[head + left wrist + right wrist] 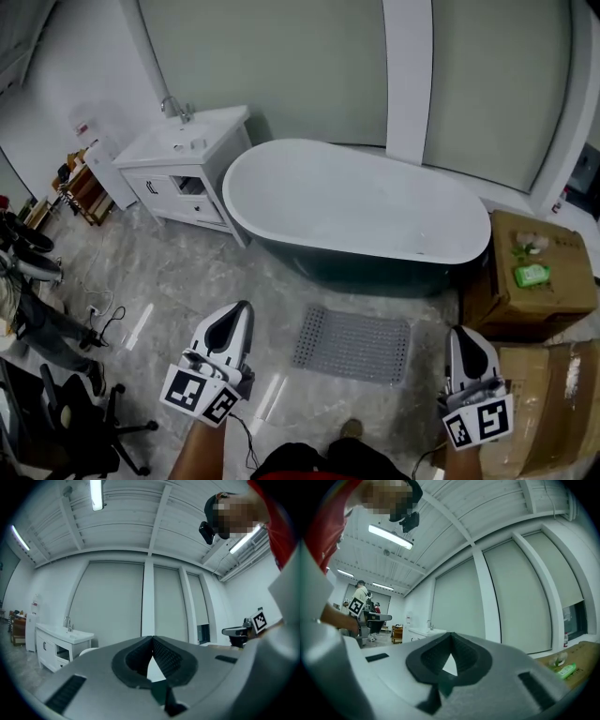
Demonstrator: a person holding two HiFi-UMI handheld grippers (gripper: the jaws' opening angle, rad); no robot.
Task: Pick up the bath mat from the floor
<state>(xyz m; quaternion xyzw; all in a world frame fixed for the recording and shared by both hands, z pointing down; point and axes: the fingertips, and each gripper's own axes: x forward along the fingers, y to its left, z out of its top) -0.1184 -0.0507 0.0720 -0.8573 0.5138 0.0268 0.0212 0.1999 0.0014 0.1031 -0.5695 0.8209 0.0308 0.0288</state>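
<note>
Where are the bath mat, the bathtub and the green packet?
bath mat (352,345), head view, middle of its grey perforated surface.
bathtub (356,202), head view, bare white inside.
green packet (532,275), head view, its middle.

Each hand carries a pale grey plastic tool with a tapered, beak-like nose: the left gripper (244,309) and the right gripper (458,333). Black ribbed pads (166,656) line the inner faces of the jaws. A cube (199,392) with black-and-white square markers sits at the rear of each. A thin dark cable (247,445) trails from the left one. The person wears a red top (292,461).
</note>
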